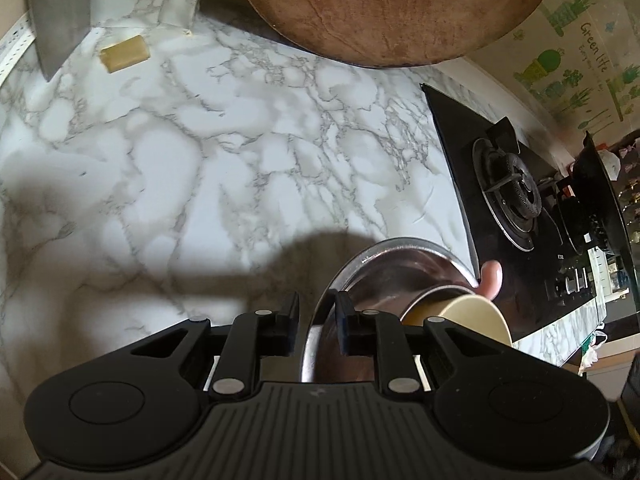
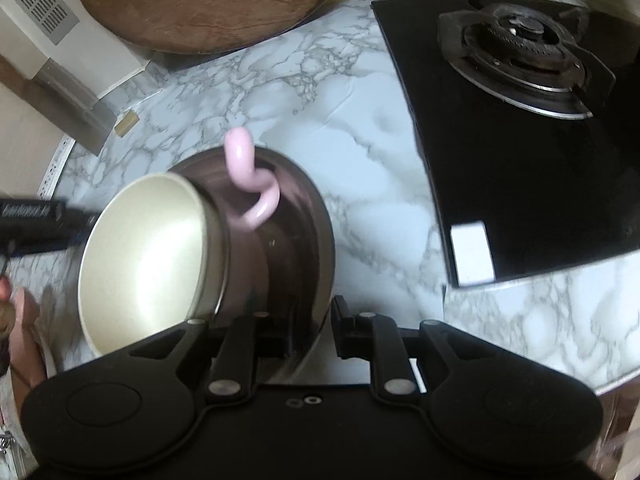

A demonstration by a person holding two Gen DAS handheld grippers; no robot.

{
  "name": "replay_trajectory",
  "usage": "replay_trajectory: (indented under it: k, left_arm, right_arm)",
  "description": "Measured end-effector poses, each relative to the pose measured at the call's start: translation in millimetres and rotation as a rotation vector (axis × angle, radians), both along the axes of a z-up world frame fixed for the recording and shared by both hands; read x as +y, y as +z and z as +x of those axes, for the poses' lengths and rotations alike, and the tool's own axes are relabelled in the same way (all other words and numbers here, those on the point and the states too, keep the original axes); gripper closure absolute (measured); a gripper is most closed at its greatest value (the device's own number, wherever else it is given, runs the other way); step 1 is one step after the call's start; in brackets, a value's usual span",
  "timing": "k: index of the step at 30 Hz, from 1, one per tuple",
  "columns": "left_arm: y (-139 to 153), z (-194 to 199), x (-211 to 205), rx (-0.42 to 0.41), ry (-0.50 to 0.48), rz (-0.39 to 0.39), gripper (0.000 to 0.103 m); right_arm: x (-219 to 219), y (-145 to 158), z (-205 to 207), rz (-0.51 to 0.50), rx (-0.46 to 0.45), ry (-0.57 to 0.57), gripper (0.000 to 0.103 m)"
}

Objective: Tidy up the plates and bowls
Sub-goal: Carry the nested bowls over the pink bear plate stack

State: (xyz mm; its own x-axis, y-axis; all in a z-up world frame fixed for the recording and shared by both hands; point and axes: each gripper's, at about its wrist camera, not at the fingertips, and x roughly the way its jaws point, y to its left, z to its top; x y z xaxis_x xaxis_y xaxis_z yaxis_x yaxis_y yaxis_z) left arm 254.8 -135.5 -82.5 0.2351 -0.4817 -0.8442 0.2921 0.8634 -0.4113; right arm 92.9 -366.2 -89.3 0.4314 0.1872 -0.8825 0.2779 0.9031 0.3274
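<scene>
Item 1. Steel bowl (image 2: 304,216), round and shiny, over the marble counter (image 1: 180,152). It lay at twelve o'clock from both my grippers, each holding an opposite side of its rim. Being round, it had no long axis; the line that mattered ran rim to rim between my two hands.

Item 2. Cream bowl (image 2: 148,256), tilted steeply inside the steel bowl, leaning toward nine o'clock in the right wrist view, its opening turned up at that camera. A pink looped piece (image 2: 250,184) sat in the steel bowl at about one o'clock from the cream bowl; I could not tell what it was.

Item 3. Left gripper (image 1: 318,320), jaws drawn narrow and clamped on the steel rim, which passed between them. It pointed steeply down. A fingertip (image 1: 490,278) showed past the far rim at two o'clock.

Item 4. Right gripper (image 2: 310,324), likewise narrow and pinching the near rim, pointed steeply down. Neither hand was nearer; each had its own side.

Item 5. Surroundings. Wooden board (image 2: 208,4) at eleven o'clock, black hob (image 2: 520,160) at two o'clock.

Judgement: any carry would have depended on both hands staying level, or the cream bowl could slide.
</scene>
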Motion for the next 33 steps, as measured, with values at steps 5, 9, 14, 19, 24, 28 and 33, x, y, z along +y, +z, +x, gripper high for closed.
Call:
replay_trajectory:
  k: [5, 9, 14, 19, 24, 28, 33]
  left_arm:
    - [-7.5, 0.9, -9.0, 0.007, -0.021, 0.011, 0.085]
    - [-10.6, -0.9, -6.3, 0.017, -0.01, 0.001, 0.086]
    - [-7.7, -11.5, -2.5, -0.012, 0.006, 0.027, 0.088]
    - [-6.5, -20.5, 9.0, -0.014, 0.044, 0.039, 0.089]
    - [-1.0, -31.0, 23.8, -0.027, 0.089, 0.045, 0.089]
    - [5.6, -38.8, 38.2, -0.025, 0.121, 0.037, 0.089]
    - [23.5, -54.3, 60.7, -0.045, 0.178, 0.034, 0.089]
  right_arm:
    - [11.8, 1.4, -11.6, 0.034, 0.005, -0.006, 0.083]
    - [16.9, -2.4, -12.2, 0.044, 0.014, -0.023, 0.083]
    - [21.6, -2.3, -10.7, -0.001, -0.011, -0.018, 0.084]
    - [20.1, -1.2, -3.6, -0.006, -0.01, 0.005, 0.085]
    - [24.3, 6.0, 3.1, -0.019, -0.027, 0.049, 0.087]
    - [29.1, 14.4, 9.0, -0.028, -0.038, 0.088, 0.088]
    - [39.9, 29.7, 16.8, -0.03, -0.056, 0.15, 0.089]
